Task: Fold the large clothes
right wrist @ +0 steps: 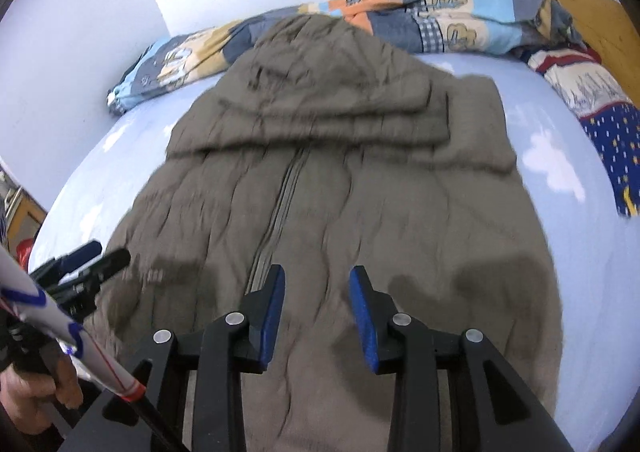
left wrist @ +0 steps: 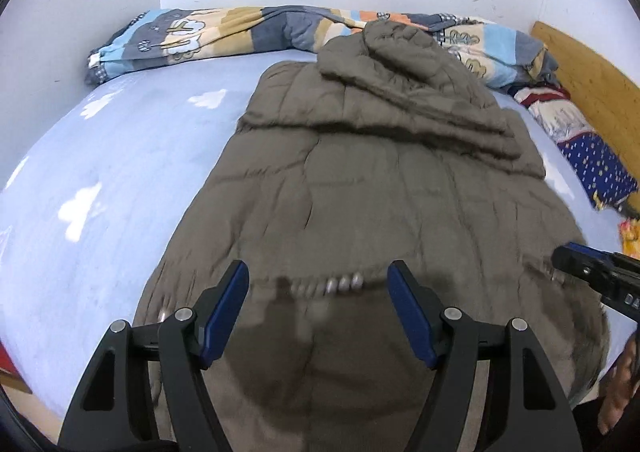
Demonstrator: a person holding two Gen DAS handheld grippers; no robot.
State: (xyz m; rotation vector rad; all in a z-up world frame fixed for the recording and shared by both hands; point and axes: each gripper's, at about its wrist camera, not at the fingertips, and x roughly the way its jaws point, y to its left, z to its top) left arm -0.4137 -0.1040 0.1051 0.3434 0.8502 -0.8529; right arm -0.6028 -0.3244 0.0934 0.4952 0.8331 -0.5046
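We count one large grey-brown quilted hooded coat [left wrist: 360, 187], spread on one bed covered by a pale blue sheet with white cloud shapes [left wrist: 120, 155]. Along the wall lies one rolled patchwork quilt in blue, orange and cream [left wrist: 192, 35]. By the one yellow wooden headboard [left wrist: 592, 79] we see one dark blue dotted fabric with a red-and-white striped end [left wrist: 580, 139], perhaps a pillow, though the edge of the view distorts it. We count two black two-finger grippers with blue pads: the left gripper [left wrist: 318, 282] and the right gripper [right wrist: 317, 286], four fingers in all.
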